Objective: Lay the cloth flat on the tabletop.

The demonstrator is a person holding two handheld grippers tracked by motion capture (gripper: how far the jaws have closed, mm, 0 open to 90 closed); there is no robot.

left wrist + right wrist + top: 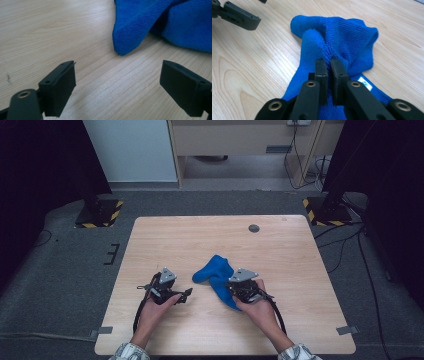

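Blue cloth [337, 42] bunched mid-counter, pinched by the right tool [329, 62]

A thin fold of soft, looped terry sits clamped between the right jaws; it could slip out if lifted fast, or drag the crumpled heap across the smooth pale wood counter [200, 240]. The left tool [117, 82] stands released, jaws wide, just short of the cloth's rounded hemmed corner; a white label shows nearby.
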